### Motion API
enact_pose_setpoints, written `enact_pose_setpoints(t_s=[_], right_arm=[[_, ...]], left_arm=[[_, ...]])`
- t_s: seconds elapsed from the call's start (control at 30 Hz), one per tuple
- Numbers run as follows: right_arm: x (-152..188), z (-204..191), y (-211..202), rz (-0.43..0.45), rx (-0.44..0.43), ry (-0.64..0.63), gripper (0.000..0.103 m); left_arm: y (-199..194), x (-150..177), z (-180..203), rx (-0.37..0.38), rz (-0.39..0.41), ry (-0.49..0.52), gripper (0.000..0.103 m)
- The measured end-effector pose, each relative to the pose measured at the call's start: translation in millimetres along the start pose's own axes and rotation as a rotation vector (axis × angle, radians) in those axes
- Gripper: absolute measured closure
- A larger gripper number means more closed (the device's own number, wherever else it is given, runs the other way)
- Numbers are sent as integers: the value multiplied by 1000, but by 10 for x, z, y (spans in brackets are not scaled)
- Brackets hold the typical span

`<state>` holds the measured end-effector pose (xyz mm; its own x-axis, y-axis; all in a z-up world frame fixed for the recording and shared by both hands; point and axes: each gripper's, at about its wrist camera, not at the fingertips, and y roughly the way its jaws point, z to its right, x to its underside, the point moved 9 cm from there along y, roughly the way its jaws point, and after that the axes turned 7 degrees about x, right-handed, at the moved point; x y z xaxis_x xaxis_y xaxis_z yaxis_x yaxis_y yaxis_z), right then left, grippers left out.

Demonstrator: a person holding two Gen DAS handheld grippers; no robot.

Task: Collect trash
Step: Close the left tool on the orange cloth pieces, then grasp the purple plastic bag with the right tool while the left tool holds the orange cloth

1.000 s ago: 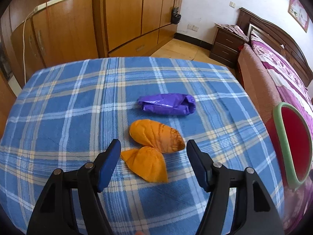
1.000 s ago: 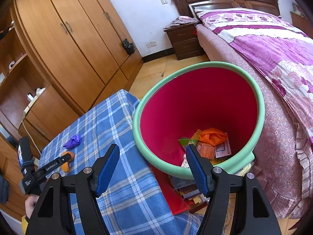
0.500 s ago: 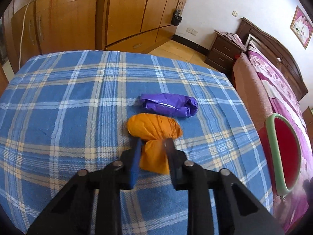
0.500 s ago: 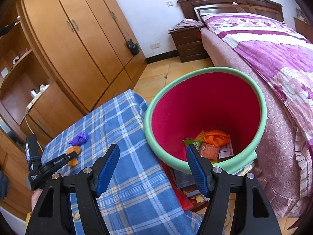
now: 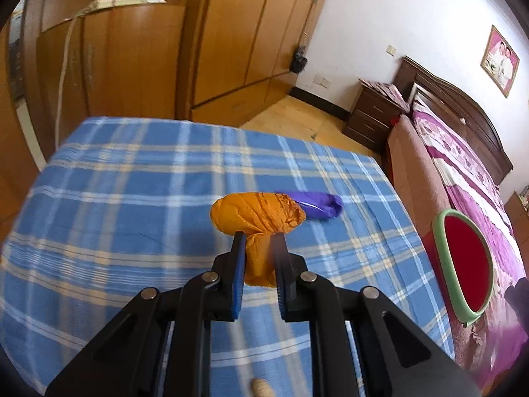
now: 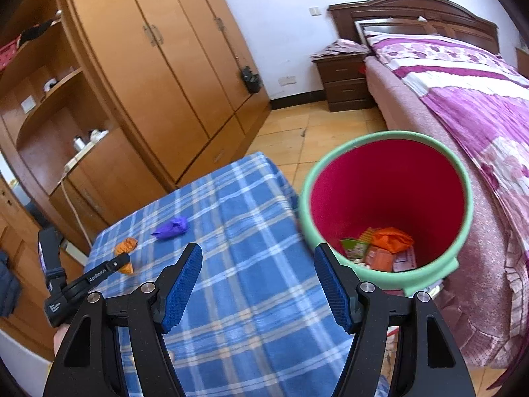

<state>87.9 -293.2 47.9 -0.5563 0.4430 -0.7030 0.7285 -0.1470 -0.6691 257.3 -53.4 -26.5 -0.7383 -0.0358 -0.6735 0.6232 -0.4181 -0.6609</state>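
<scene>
At lower centre of the left wrist view: left gripper, jaws drawn almost together and clamped on the narrow lower end of the orange trash. Bulges out above the jaw tips as a rounded, crumpled bundle, with a smaller flap pinched between the blue pads. Cannot tell whether clear of the table or brushing its blue plaid cloth. Just behind and to the right, partly overlapped by the orange bundle: purple trash, lying on the cloth. At the right edge of that view, beyond the table's side: red bin with a pale green rim, mouth turned toward the camera.

Across the bottom of the right wrist view: right gripper, jaws standing well apart, nothing between the pads. Looks out over the table's right part, with the bin right of centre, its rim just beside the table edge. At the bottom of the bin: an orange piece and several flat printed packets. At lower left of this view: left gripper seen side-on, a bit of a hand below it, orange trash at its tip, purple trash a little farther toward the middle of the cloth. Behind, along the left: wooden wardrobe. On the right: bed with a purple flowered cover.
</scene>
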Motion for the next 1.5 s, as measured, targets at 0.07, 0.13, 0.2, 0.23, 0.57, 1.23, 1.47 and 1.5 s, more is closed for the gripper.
enact_pose_setpoints(t_s=[0.07,0.13,0.2,0.23,0.57,1.23,1.47,1.5], right_arm=[[-29,-137,15,-1,-10,-18,31],[-51,-249,35,-3,-20,-30,31],[-73,-400,76,-5,-30,-51,31],[-80,-482,102,-7,-35,-63,31],[53,-1260,644,-60,-104,-169,22],[335,-1848,1941,-182,-40,-287,22],[284,-1906,2156,-174,-2,-300,22],[277,-1916,2172,-174,-2,-299,22]], left_arm=[[-51,-54,-137,-22,11,-14,88],[-73,-96,-260,-44,18,-29,88],[-100,-132,-403,-67,27,-44,88],[-108,-152,-467,-79,33,-48,88],[-51,-216,-898,-156,80,-70,88],[186,-69,-1154,-183,54,-156,88],[202,-62,-1159,-175,53,-159,88],[206,-61,-1162,-175,52,-160,88]])
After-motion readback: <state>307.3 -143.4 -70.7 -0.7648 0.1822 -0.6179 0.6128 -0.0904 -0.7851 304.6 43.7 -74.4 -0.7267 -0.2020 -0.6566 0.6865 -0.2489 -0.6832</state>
